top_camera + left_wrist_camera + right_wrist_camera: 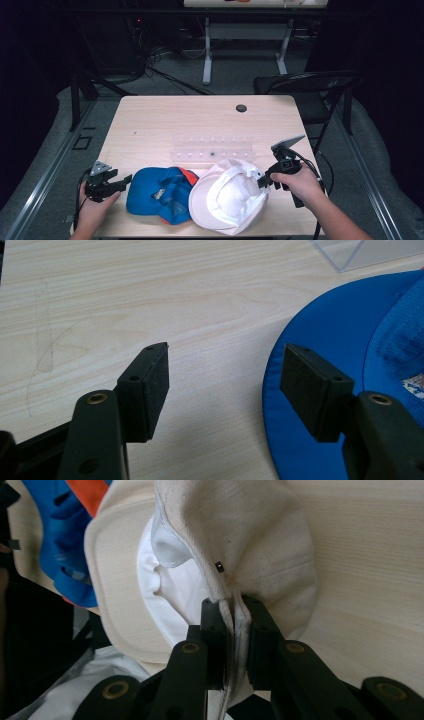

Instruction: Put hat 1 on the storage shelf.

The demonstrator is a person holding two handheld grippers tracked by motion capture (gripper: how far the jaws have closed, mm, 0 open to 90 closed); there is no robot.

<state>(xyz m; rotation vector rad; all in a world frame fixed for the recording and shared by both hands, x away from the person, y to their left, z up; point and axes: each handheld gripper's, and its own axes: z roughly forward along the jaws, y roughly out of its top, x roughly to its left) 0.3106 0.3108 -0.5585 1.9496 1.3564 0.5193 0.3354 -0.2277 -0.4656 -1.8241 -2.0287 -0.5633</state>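
- A pale wooden table (165,120) is seen in a dark room, with a clear plastic rack (212,148) near its middle.
- A white cap (227,196) lies at the near edge, overlapping a blue cap (150,192) on its left.
- The white cap's rim is clamped between the jaws of the right claw (233,630); this grasp is judged done, the move still ahead.
- The left claw (225,390) is spread wide at the blue cap's brim, one jaw over it; nothing is gripped yet.
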